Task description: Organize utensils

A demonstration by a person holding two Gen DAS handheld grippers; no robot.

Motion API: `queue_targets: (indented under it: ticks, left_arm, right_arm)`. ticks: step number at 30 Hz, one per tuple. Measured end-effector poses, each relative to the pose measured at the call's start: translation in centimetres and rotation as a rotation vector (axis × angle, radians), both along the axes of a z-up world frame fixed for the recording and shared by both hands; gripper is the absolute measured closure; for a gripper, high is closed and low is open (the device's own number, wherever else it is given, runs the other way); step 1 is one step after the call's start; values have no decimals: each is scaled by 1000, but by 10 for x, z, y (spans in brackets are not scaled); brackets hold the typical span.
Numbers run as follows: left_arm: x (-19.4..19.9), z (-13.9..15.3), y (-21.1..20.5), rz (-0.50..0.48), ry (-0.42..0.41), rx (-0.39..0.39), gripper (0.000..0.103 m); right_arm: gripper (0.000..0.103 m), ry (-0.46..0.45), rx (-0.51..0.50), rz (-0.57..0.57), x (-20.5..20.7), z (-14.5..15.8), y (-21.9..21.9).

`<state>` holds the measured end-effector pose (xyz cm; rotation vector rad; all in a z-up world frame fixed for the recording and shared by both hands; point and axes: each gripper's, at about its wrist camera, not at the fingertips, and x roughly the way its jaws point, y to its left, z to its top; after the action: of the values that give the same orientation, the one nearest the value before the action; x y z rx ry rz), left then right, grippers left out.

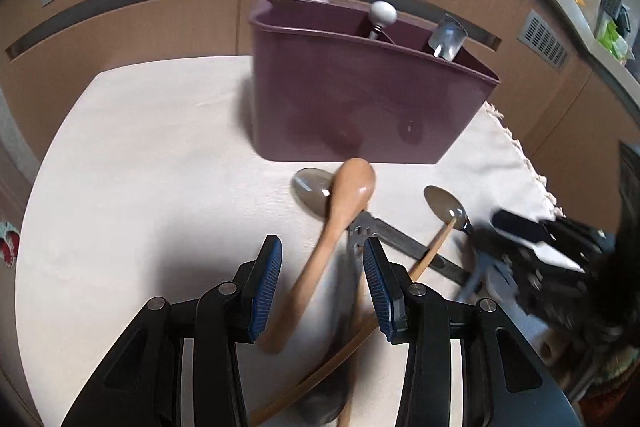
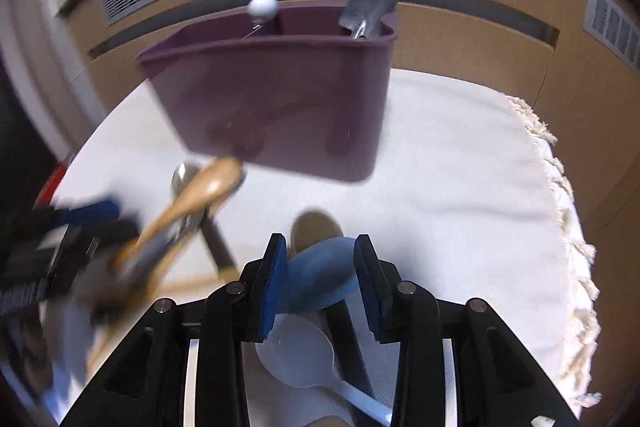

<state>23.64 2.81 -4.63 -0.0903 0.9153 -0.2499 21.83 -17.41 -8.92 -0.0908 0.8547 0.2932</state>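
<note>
Two tongs worked: left tongs [image 1: 322, 259] gaped around our wooden spoon [image 1: 332, 223]; right tongs [image 2: 320, 263] bracketed the blue spoon [image 2: 320, 279], grip unclear; either might slip.

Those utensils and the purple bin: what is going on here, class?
A person holding two grippers is sorting utensils into the purple caddy. The left gripper is open around a wooden spoon from the pile on the white cloth. The right gripper has a blue spoon between its pads. The caddy holds a white-knobbed tool and a metal utensil.
</note>
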Motion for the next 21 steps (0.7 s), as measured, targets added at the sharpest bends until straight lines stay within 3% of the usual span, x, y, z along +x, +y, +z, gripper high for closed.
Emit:
queue_targets:
  ticks: [13, 18, 21]
  left_arm:
    - [-28, -9, -38, -93, 97, 10, 60]
    - [-52, -12, -48, -140, 150, -46, 60]
    - [-64, -4, -45, -137, 130, -59, 60]
  right_arm:
    - [69, 4, 198, -64, -42, 3, -64]
    - [69, 33, 212, -91, -42, 2, -66]
    - [69, 88, 246, -74, -45, -6, -66]
